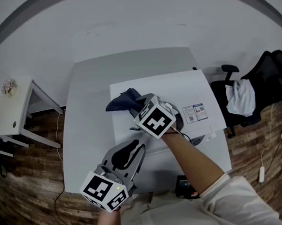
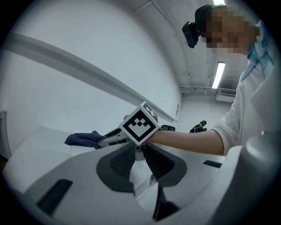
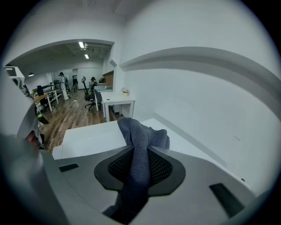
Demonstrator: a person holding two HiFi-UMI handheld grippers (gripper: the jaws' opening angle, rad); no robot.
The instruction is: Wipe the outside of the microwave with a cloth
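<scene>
Grey tabletop (image 1: 88,118) against white wall; carried white microwave (image 1: 188,89). Dark cloth (image 1: 121,102) laid on microwave's top, left rear, clamped in right hand-held gripper (image 1: 136,106). Left hand-held gripper (image 1: 134,146) held before microwave's front, jaws slightly parted, gripped nothing.

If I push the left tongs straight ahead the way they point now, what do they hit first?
Most likely the marker cube on the right gripper, which is dead ahead; depth is hard to judge.

Sticker (image 1: 195,113) on microwave (image 1: 178,89), print too small to read
</scene>
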